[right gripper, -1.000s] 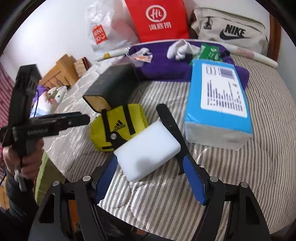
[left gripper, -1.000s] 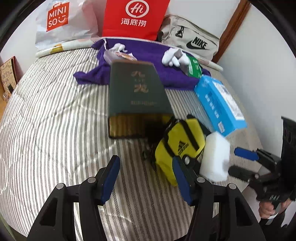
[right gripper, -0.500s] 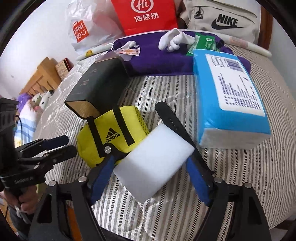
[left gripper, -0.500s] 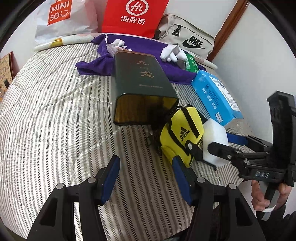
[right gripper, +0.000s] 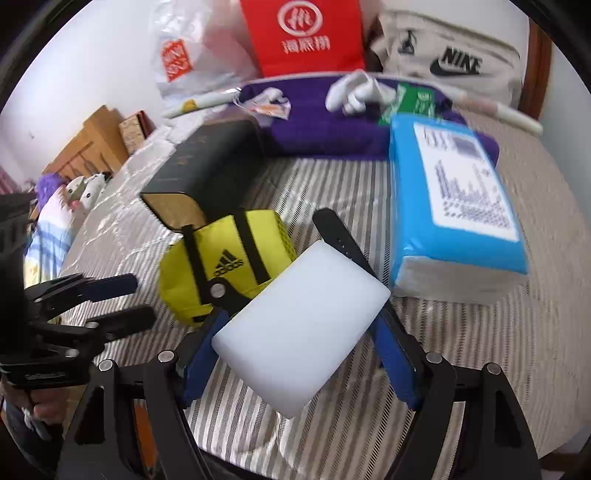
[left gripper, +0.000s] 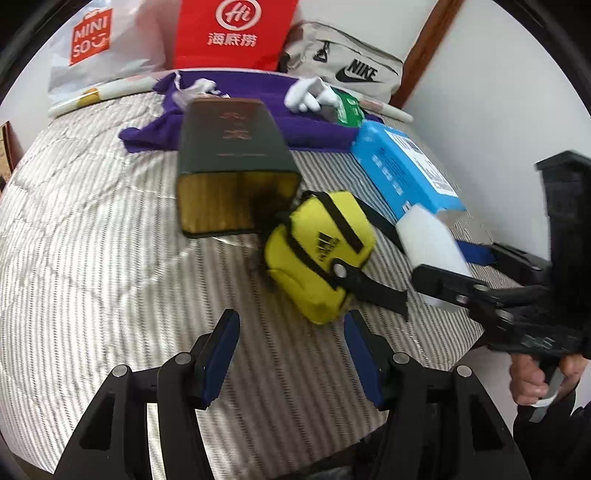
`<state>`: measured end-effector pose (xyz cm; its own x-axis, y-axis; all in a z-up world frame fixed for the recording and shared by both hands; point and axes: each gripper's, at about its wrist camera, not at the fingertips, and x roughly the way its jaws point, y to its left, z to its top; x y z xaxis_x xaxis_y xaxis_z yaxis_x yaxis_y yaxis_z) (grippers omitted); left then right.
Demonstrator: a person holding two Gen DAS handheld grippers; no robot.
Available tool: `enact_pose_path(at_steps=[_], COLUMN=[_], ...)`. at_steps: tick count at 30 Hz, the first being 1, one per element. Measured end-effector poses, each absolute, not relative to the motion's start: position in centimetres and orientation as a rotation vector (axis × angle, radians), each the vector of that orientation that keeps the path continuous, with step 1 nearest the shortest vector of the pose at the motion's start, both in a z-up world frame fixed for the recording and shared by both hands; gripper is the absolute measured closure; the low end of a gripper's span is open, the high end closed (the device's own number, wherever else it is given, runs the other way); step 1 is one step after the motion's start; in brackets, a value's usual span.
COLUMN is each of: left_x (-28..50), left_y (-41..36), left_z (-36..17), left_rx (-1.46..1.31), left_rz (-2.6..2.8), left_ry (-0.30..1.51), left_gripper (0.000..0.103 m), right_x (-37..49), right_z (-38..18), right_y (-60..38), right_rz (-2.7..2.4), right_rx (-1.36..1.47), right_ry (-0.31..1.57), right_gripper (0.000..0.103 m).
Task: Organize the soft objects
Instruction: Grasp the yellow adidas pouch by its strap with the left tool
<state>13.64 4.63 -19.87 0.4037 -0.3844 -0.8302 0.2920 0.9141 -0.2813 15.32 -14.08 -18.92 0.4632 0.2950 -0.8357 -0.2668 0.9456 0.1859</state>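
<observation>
My right gripper [right gripper: 299, 350] is shut on a white sponge block [right gripper: 301, 323] and holds it above the striped bed; the sponge also shows in the left wrist view [left gripper: 434, 245]. A yellow Adidas pouch [left gripper: 319, 254] lies just beyond my open, empty left gripper [left gripper: 291, 350]; in the right wrist view the pouch [right gripper: 225, 258] lies left of the sponge. A blue tissue pack [right gripper: 454, 206] lies to the right. White gloves [right gripper: 354, 92] rest on a purple towel [right gripper: 325, 136] at the back.
A dark green box [left gripper: 232, 162] lies on its side behind the pouch. A Miniso bag [left gripper: 99, 44], a red bag [left gripper: 232, 33] and a Nike bag [left gripper: 343, 70] stand against the wall. The bed edge runs close below both grippers.
My right gripper has lifted the white sponge and carried it toward the camera. My left gripper has drawn back a little from the yellow pouch, still open.
</observation>
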Motion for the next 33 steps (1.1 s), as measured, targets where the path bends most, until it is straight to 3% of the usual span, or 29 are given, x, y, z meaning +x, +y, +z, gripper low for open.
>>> enact_pose_path(at_steps=[7,24,33], left_x=[12.7,14.7,15.7], left_y=[0.7,-4.7,-9.7], left_z=[-20.3,-21.6,-22.3], left_rx=[-0.084,-0.202,-0.031], left_rz=[-0.487,-0.232,0.010], left_ry=[1.130,1.192,1.205], left_gripper=[0.047,0.051,0.039], right_x=[12.8,10.9,9.7], right_z=[-16.8,-17.8,-18.2], right_y=[-16.3,-24.1,-27.1], right_rz=[0.391,0.375,0.376], right_rx=[0.006,0.121,0.177], right_ry=[0.962,0.919,0.906], right_gripper=[0.025,0.025,0.025])
